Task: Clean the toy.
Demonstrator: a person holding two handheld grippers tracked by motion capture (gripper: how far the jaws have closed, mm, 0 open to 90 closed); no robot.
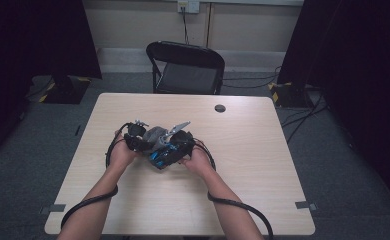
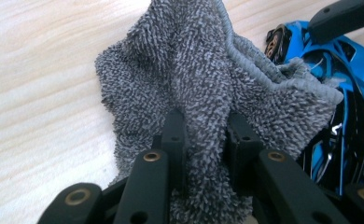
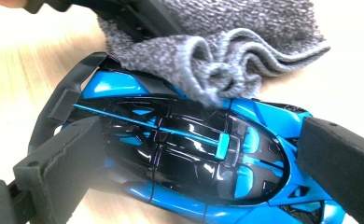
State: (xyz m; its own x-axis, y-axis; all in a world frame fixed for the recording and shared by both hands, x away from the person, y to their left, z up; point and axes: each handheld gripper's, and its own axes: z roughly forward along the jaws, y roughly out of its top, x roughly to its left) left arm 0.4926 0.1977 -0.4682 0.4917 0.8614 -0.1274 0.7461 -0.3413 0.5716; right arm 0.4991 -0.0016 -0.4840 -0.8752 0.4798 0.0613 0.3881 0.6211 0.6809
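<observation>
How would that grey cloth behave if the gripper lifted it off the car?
The grey cloth would probably sag and drape: it bunches into soft folds between the left gripper pads. Its looped pile looks grippy, unlikely to slip. It might drag across the blue toy car, whose glossy body it rests against.

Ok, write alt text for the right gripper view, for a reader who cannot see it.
A blue and black toy car lies on a pale wooden table, clamped at its two ends between the right gripper's black padded jaws. A bunched grey towel rests on the car's far side, with part of the left gripper on it.
</observation>
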